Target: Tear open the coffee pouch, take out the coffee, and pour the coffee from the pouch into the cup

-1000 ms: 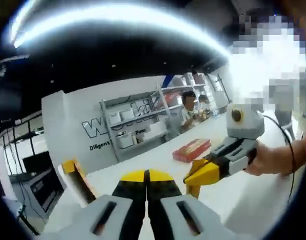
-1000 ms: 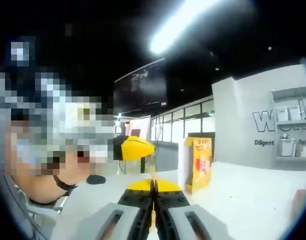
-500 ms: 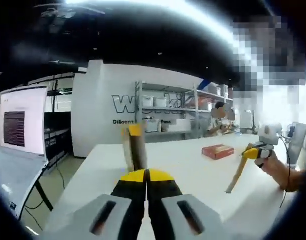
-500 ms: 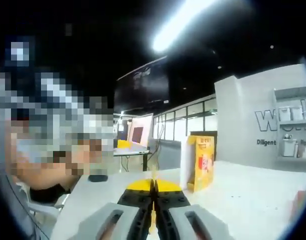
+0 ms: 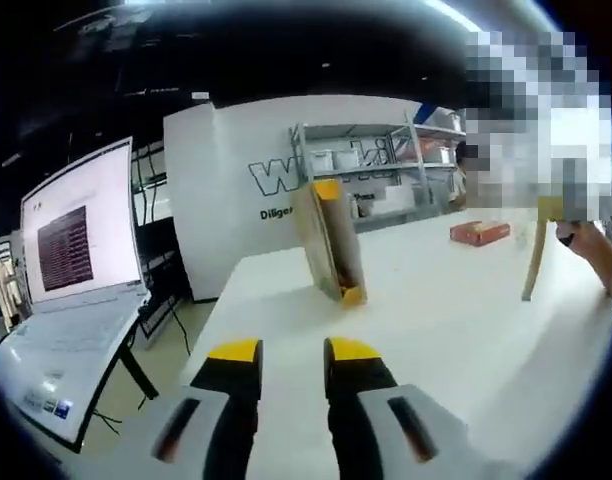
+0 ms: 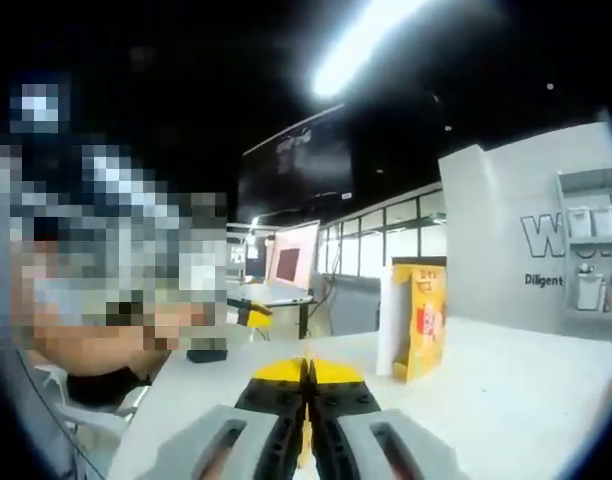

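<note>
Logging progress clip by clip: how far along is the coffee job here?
Looks done: coffee pouch stands on the white table, left gripper open short of it. In hand: right gripper shut on a thin tan strip, possibly the coffee. Left: pouring into a cup.

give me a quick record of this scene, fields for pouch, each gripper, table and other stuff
pouch: yellow coffee pouch standing upright on the table, touched by neither gripper
left gripper: open, holding nothing, short of the pouch
right gripper: shut on a thin yellow strip
table: white
other: laptop open at the left gripper view's left; red box far back on the table
</note>
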Demonstrator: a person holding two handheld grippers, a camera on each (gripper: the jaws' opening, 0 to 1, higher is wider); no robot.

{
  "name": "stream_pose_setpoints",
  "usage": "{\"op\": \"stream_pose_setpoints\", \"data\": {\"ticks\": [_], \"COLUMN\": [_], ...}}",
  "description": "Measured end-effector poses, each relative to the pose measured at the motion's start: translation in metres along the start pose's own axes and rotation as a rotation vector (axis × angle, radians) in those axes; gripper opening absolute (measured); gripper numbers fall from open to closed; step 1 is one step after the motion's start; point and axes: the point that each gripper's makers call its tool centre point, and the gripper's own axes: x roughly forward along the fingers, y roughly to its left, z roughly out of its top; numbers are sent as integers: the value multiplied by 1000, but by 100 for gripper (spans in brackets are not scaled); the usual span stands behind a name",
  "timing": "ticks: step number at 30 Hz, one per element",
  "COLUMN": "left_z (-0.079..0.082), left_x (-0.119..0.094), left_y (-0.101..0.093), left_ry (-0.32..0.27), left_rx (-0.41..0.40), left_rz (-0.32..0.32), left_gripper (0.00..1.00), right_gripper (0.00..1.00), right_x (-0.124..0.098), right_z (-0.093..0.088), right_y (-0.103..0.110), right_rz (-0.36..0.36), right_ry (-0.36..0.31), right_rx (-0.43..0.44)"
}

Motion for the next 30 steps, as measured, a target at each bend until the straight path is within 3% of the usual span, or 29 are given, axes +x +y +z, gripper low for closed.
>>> {"op": "stream_pose_setpoints", "data": {"ticks": [6, 9, 11, 14, 18, 20, 21, 23, 24, 28, 30], "left_z": [0, 2, 5, 15, 19, 25, 29, 34, 37, 41, 43], "left_x": [-6, -16, -22, -26, -45, -59, -67, -78, -85, -99, -92], "left_y": [6, -2, -20, -59, -148, -191, -211, -244, -260, -300, -309], "left_ry": [-24, -40, -61, -106, -122, -146, -168, -197, -209, -224, -224], "left_rx": [-52, -50, -44, -31, -22, -64, -69, -79, -84, -101, -106], "left_rz": [-26, -49, -96, -268, -636, -806, -884, -1003, -1067, -1229, -1248], "left_gripper": [29, 29, 28, 28, 24, 26, 27, 29, 30, 28, 26], "right_gripper": [1, 1, 1, 1, 1, 1, 1, 1, 1, 1, 1], "right_x": [27, 33, 33, 30, 17, 8, 5, -5, -7, -21, -28], "right_z": [7, 11, 13, 16, 19, 19, 18, 15, 14, 9, 8], "right_y": [19, 24, 26, 28, 40, 56, 59, 74, 74, 83, 86], "right_rz": [41, 52, 57, 75, 160, 248, 249, 316, 303, 306, 311], "right_ry": [3, -6, -9, -4, 9, 12, 17, 31, 31, 70, 78], "right_rx": [-18, -16, -14, -3, 4, -10, -13, -28, -30, -45, -43]}}
